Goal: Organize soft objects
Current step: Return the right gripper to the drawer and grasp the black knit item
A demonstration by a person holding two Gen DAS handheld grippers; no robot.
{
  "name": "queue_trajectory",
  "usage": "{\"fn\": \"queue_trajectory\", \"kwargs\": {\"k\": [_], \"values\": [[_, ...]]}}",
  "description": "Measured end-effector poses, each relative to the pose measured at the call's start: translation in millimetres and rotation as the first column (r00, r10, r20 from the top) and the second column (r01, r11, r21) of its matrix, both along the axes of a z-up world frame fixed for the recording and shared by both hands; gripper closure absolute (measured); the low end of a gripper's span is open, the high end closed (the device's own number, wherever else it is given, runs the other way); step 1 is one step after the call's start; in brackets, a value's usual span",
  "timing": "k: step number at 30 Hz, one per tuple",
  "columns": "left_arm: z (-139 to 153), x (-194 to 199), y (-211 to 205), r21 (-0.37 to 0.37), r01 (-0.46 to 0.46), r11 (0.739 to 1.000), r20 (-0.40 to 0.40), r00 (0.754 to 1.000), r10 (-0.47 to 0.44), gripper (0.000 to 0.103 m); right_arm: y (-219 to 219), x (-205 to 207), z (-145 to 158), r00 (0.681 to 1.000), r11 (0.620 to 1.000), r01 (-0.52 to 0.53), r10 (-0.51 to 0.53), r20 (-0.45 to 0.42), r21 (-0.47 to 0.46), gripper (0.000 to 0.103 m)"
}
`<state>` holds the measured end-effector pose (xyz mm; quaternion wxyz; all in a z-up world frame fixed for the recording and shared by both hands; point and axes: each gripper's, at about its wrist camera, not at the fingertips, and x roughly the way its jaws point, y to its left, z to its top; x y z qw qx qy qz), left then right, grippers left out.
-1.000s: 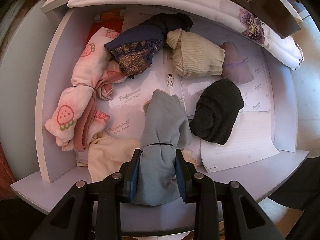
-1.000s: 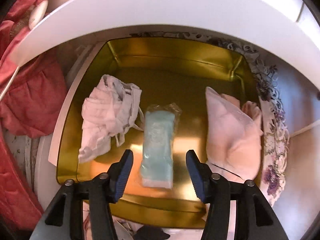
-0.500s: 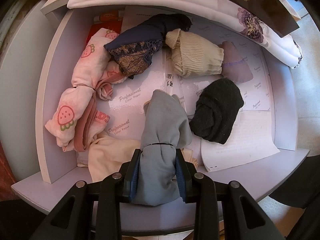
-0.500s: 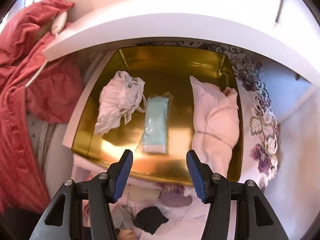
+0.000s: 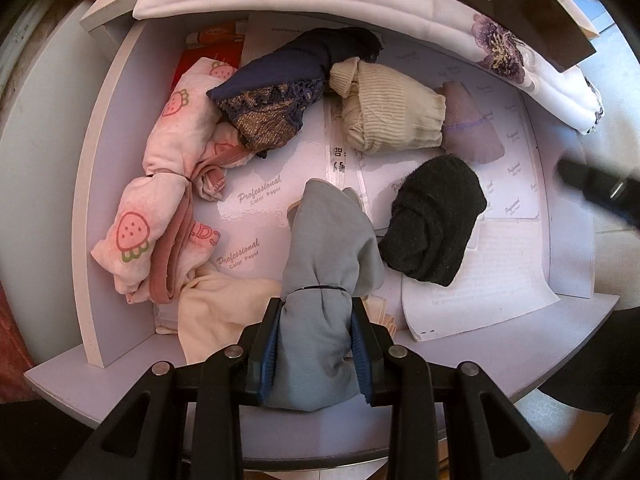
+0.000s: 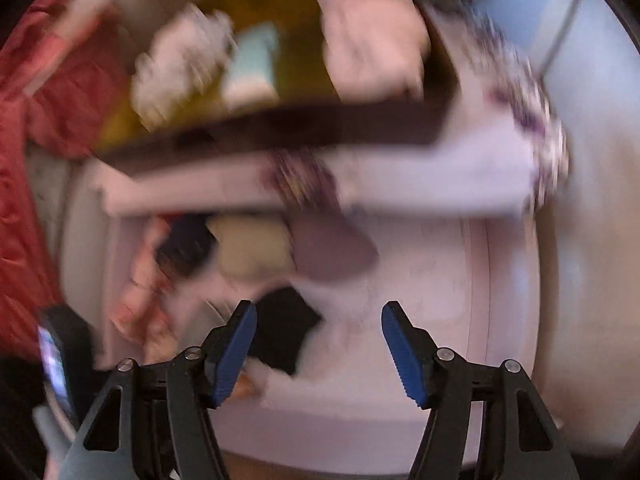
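My left gripper is shut on a grey cloth bundle tied with a black band, held over the lilac drawer. In the drawer lie a pink strawberry-print bundle, a navy lace piece, a beige ribbed bundle, a mauve piece, a black bundle and a cream cloth. The right wrist view is blurred. My right gripper has nothing between its fingers, and its jaws are opening above the drawer's right part, near the black bundle. It shows as a dark shape in the left wrist view.
A gold tin above the drawer holds a white cloth, a pale blue packet and a pink bundle. A white flowered cushion sits under the tin. Red fabric hangs at left. Printed paper sheets line the drawer.
My right gripper has swung away from the gold tin down toward the drawer, and its jaws stand wider. It now enters the left wrist view at the right edge. The left gripper has stayed put.
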<state>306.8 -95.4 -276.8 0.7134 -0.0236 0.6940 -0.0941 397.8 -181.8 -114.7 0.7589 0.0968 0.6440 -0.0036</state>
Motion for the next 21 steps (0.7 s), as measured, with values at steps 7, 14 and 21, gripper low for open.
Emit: {"fn": "queue_trajectory", "kwargs": {"k": [7,14,21], "values": [[0,0,-1,-0.002,-0.003,1.0,-0.001,1.0,0.003,0.071,-5,-15,-48,0.983,0.999,0.038,-0.041,-0.177,-0.019,0.037],[1,0,1,-0.001,-0.019,1.0,-0.002,1.0,0.019,0.071,-4,-20,-65,0.978,0.997,0.068,-0.061,-0.197,0.027,0.037],[2,0,0,0.005,-0.018,1.0,-0.002,1.0,0.018,0.071,-11,-10,-61,0.977,0.98,0.145,-0.121,-0.173,0.133,0.032]]}}
